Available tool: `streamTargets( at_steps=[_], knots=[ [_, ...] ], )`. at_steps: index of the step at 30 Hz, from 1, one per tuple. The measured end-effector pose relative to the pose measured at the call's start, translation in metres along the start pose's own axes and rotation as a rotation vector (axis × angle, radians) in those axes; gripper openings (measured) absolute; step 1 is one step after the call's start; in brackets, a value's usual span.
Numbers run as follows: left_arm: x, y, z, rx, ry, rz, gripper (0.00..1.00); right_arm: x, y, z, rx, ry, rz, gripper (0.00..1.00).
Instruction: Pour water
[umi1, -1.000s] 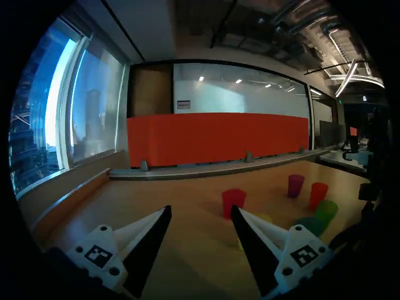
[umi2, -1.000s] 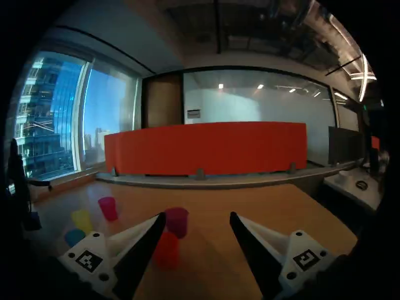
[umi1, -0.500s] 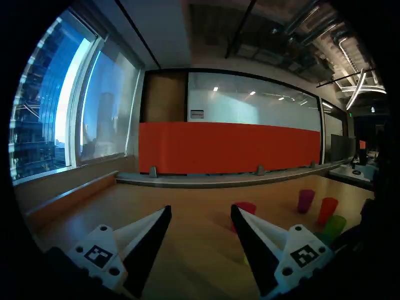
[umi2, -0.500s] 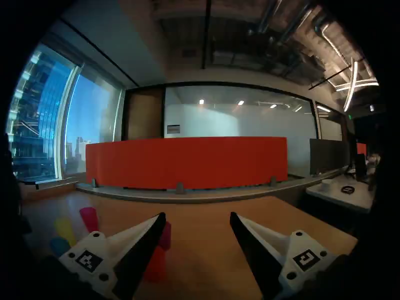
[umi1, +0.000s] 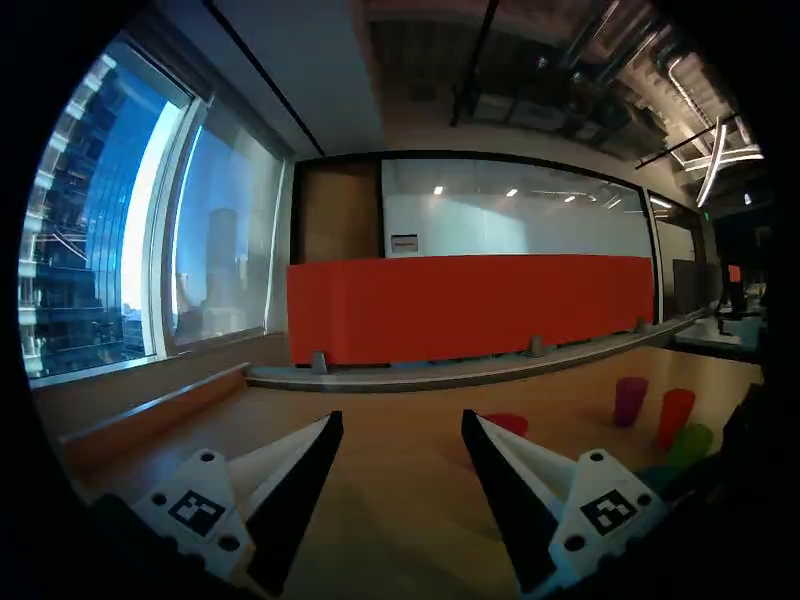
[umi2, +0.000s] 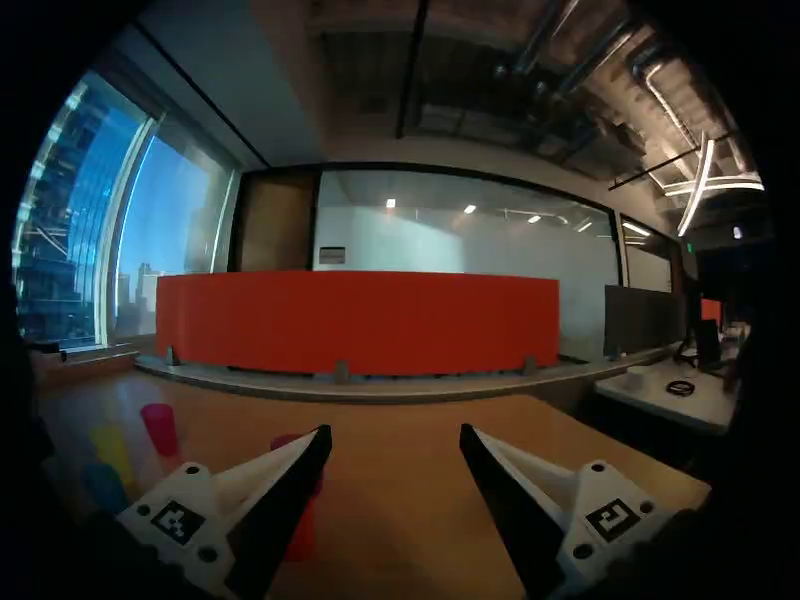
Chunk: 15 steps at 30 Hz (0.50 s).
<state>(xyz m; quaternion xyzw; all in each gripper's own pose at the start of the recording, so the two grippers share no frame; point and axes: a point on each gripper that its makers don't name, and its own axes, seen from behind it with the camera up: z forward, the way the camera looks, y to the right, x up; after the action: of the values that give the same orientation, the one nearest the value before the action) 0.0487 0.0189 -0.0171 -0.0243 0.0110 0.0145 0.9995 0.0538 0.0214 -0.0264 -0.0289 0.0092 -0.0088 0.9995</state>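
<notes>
Several coloured plastic cups stand on the wooden table (umi1: 400, 520). In the left gripper view, a red cup (umi1: 510, 423) peeks from behind my right finger, with a purple cup (umi1: 630, 400), an orange cup (umi1: 676, 415) and a green cup (umi1: 693, 443) farther right. My left gripper (umi1: 400, 420) is open and holds nothing. In the right gripper view, a pink cup (umi2: 158, 428), a yellow cup (umi2: 112, 450) and a blue cup (umi2: 100, 485) stand at the left, and a red cup (umi2: 300, 528) is half hidden behind the left finger. My right gripper (umi2: 394, 432) is open and holds nothing.
A long orange partition (umi1: 470, 305) runs along the table's far edge. Tall windows (umi1: 110, 260) line the left side. A side desk (umi2: 670, 390) with small items sits beyond the table's right edge.
Both views have tilted upward, so the cups sit lower and more ceiling shows. In the right gripper view the cups slid left, partly behind the left finger. Both grippers stayed open.
</notes>
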Motion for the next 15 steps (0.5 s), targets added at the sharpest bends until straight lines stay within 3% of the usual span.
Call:
streamTargets(
  at_steps=[8, 15],
  knots=[
    [-0.011, 0.006, 0.006, 0.002, 0.004, -0.002, 0.87, 0.006, 0.006, -0.003, -0.031, 0.003, 0.002, 0.99],
    [-0.024, 0.004, 0.009, 0.010, -0.003, 0.005, 0.87, 0.017, 0.010, -0.004, -0.047, 0.006, 0.003, 0.99]
  ],
)
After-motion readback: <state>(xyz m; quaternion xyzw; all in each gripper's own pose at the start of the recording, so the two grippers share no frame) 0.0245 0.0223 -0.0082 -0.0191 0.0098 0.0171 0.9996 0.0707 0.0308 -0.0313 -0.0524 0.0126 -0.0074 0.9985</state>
